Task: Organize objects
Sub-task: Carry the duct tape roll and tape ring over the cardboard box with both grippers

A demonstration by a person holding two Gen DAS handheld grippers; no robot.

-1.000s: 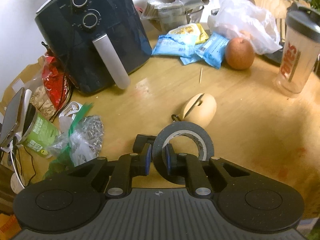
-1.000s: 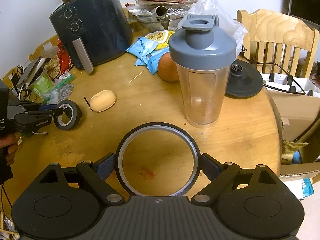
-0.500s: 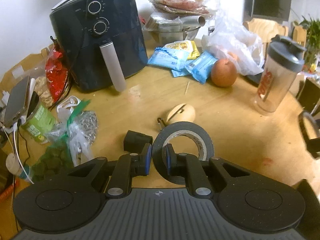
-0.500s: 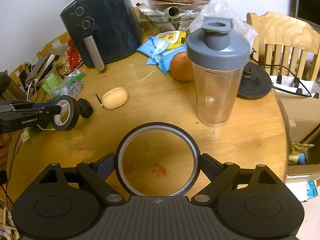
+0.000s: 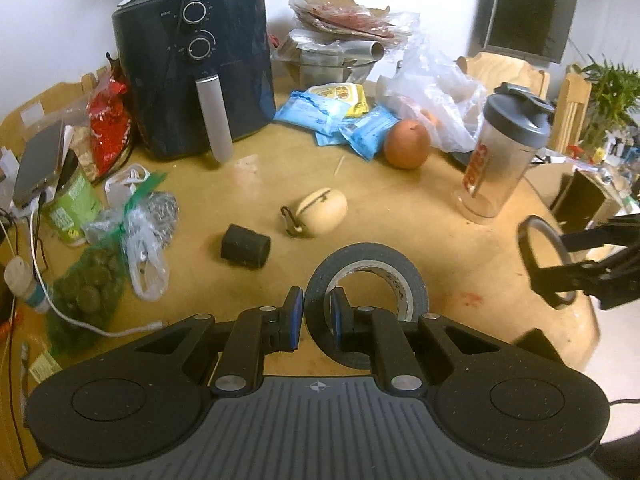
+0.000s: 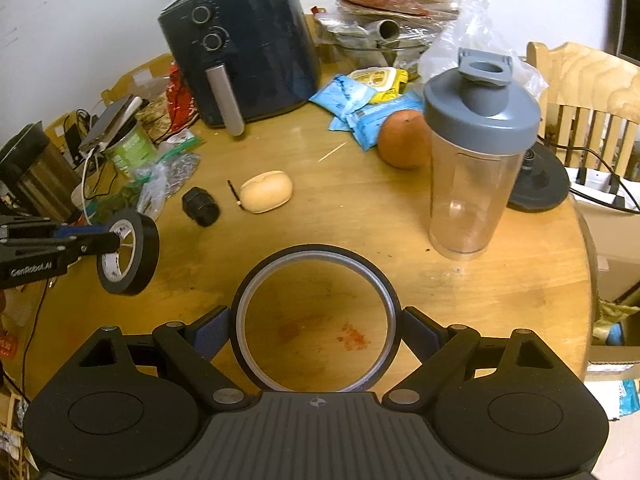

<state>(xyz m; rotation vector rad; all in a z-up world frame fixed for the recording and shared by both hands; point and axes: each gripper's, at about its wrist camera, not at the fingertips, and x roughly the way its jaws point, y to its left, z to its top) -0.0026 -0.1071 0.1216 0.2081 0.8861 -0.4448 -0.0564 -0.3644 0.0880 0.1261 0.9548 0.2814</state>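
My left gripper (image 5: 316, 314) is shut on the wall of a black tape roll (image 5: 372, 258) and holds it upright above the round wooden table (image 5: 400, 208). The roll also shows in the right wrist view (image 6: 140, 256), clear of the tabletop. My right gripper (image 6: 316, 326) is shut on a thin, wide black ring of tape (image 6: 316, 254), clamped across its outer rim and held over the table's front. That ring also shows at the right of the left wrist view (image 5: 538, 228).
On the table: a black air fryer (image 5: 192, 64), a shaker bottle (image 6: 476, 152), an orange (image 6: 402, 140), blue and yellow snack packs (image 5: 340, 116), a beige oval case (image 5: 320, 212), a small black cylinder (image 5: 245, 246), bags and cables at the left (image 5: 100, 240). A wooden chair (image 6: 592, 92) stands at the right.
Both grippers have risen and drawn back from the table. The left one lifted the black tape roll off the tabletop, which uncovered the small black cylinder. The right one keeps its ring.
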